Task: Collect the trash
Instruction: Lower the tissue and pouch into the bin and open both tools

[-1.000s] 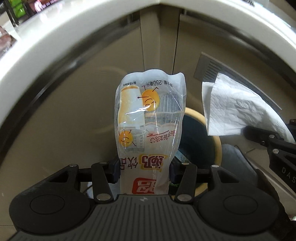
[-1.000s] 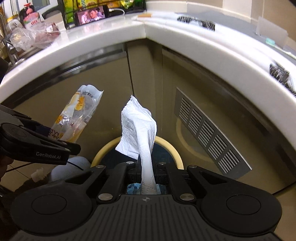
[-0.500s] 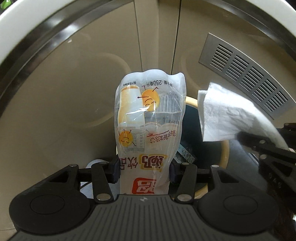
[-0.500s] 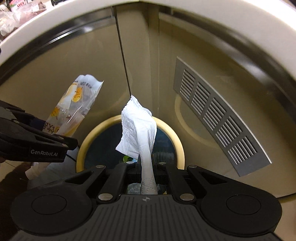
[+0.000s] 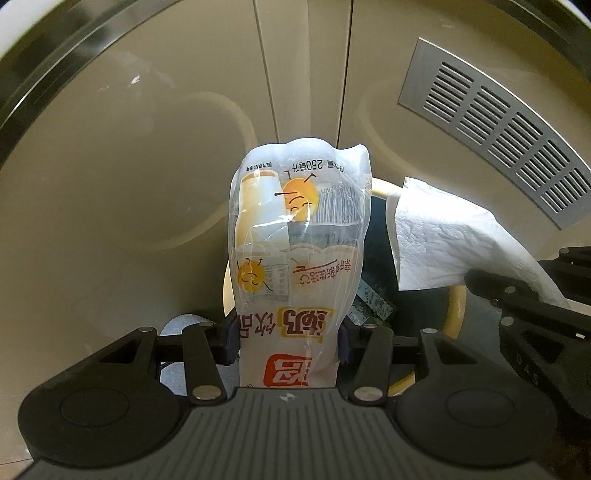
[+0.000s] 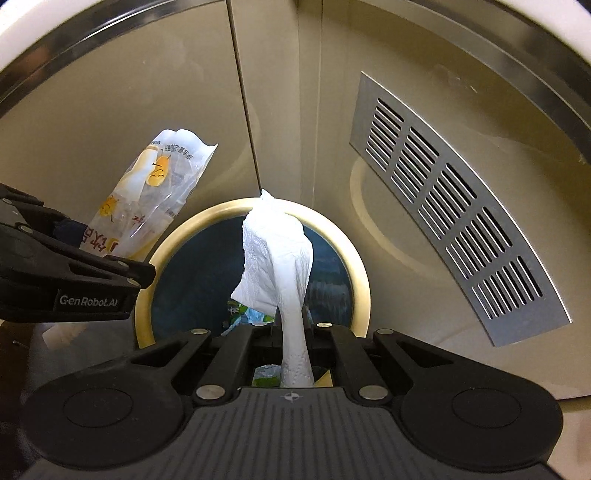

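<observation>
My left gripper (image 5: 288,338) is shut on a clear plastic drink wrapper (image 5: 295,251) with yellow and red print, held upright over the near left rim of a round bin (image 5: 456,306). My right gripper (image 6: 291,332) is shut on a white paper tissue (image 6: 277,258), held right over the bin's dark opening (image 6: 199,280). The yellow-rimmed bin (image 6: 360,266) has some trash inside. The wrapper (image 6: 159,199) and left gripper (image 6: 74,273) show at the left of the right wrist view. The tissue (image 5: 443,240) and right gripper (image 5: 524,306) show at the right of the left wrist view.
Beige cabinet doors (image 6: 129,122) stand close behind the bin, with a metal vent grille (image 6: 454,206) on the right door. A white countertop edge (image 6: 554,22) overhangs above. A pale object (image 5: 181,323) lies on the floor left of the bin.
Both grippers have moved down and forward toward the bin, still holding the wrapper and the tissue. The countertop has slid out of view and the bin opening looms larger.
</observation>
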The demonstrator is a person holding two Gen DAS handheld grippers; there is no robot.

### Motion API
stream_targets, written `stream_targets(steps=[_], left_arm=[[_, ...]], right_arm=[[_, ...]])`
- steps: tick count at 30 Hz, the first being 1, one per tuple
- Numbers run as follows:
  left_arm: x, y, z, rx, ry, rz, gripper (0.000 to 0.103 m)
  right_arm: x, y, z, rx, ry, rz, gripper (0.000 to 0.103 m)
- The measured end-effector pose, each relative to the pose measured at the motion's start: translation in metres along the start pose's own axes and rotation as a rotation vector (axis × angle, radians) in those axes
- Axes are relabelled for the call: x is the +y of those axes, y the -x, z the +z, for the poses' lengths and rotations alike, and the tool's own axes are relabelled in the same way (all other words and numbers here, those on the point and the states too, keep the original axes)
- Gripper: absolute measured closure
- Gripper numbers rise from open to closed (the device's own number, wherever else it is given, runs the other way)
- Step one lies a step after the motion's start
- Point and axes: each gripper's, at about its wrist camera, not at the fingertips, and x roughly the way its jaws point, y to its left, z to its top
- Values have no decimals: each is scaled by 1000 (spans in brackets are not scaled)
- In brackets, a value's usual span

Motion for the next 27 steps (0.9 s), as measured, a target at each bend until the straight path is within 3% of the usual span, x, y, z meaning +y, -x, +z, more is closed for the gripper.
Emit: stream_targets(steps=[18,21,22,23,24,27], left_arm=[[-18,-29,17,86,-27,44,44],[-17,-31,20,98,-30,31,30],[-17,-30,20,93,-31,27,17],[-17,-29,21,87,-36,29,6],[-18,-27,21,80,-41,30,3],[-20,-23,22,75,-60,39,0]], right_arm=[[4,-28,17,100,-26,-26,98],[5,-30,21,110,-21,-33,97],[6,-31,22,113,-21,-37,95],[6,-31,21,116,-22,-40,90],[6,-32,22,119,-26,-42,80],[6,-31,24,118,-37,-53,49]])
